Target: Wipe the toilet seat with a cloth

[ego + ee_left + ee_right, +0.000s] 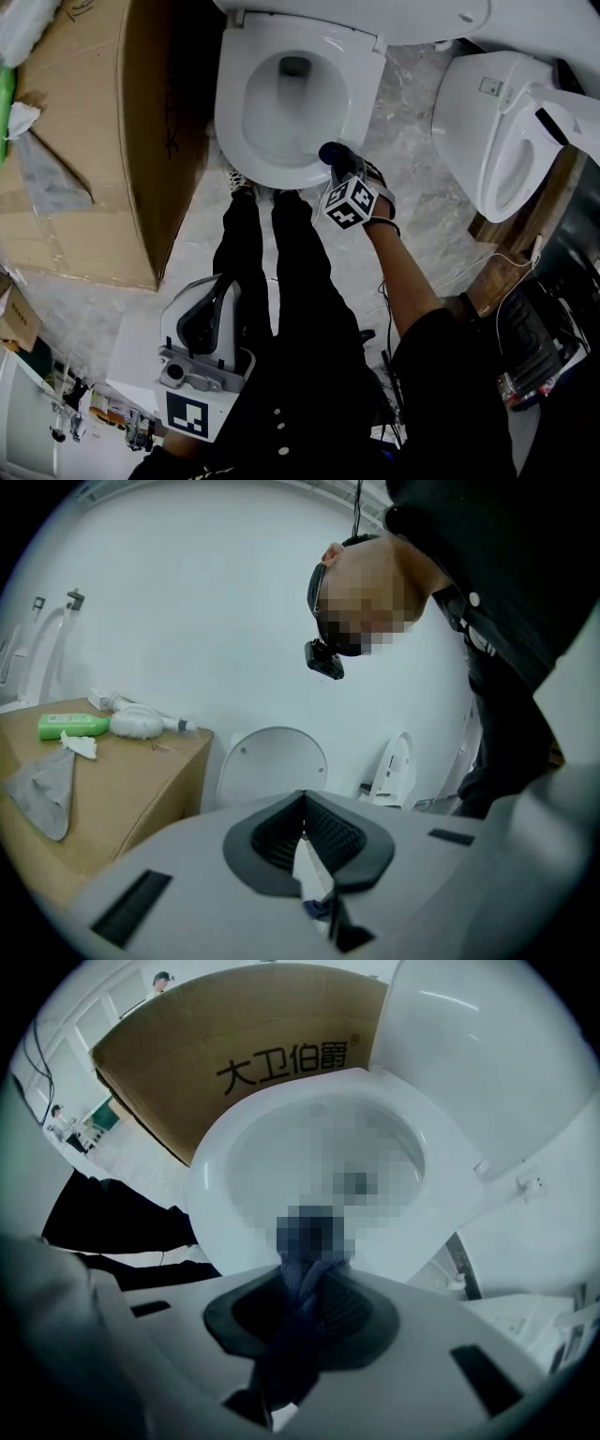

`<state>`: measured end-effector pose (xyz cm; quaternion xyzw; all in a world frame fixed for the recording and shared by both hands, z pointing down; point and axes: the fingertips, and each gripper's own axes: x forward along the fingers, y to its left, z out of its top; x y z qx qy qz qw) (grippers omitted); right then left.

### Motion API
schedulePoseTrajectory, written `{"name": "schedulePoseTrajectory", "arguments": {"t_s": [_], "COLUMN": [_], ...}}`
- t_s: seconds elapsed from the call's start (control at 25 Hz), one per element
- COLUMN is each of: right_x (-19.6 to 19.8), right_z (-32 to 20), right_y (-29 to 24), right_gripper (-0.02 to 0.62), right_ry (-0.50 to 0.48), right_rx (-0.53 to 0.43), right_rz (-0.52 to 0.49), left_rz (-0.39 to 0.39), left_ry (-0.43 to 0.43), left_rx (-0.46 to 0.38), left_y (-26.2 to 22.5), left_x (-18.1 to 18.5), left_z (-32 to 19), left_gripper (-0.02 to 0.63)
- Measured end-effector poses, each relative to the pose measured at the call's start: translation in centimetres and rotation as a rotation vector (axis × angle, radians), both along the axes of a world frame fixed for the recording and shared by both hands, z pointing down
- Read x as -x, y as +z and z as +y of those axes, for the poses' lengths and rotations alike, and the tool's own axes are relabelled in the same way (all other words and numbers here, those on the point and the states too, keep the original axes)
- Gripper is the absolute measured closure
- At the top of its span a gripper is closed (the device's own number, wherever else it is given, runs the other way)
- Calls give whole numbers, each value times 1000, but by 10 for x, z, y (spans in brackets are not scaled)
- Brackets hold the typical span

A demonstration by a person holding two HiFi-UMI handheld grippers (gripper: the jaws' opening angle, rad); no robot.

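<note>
The dark blue cloth (298, 1288) is clamped between the jaws of the right gripper (309, 1274). Its long axis lies along the jaws and its free end points toward the bowl, at the front rim of the toilet seat (230, 117). A cardboard box (94, 141) stands close at the toilet's left, and a second toilet (497, 122) at its right. The left gripper (217, 300) is held low beside the person's leg (246, 253), its jaws closed on nothing.
</note>
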<state>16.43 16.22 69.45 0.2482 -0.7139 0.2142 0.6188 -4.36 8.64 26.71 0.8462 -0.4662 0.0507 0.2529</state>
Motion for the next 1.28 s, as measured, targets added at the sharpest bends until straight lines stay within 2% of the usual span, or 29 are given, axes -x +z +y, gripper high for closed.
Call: {"name": "schedulePoseTrajectory", "arguments": {"t_s": [0.84, 1.28], "right_x": [78, 116], "right_z": [41, 43], "right_y": [-2, -3], "right_gripper": [503, 503], "right_ry": [285, 268], "right_rx": [122, 139], "right_rz": [-128, -183], "left_rz": [13, 14], "left_ry": [-11, -26], "left_rx": [6, 17], "left_y": [4, 9], "left_x": [5, 12], "left_z": [3, 5], "left_gripper": [595, 595]}}
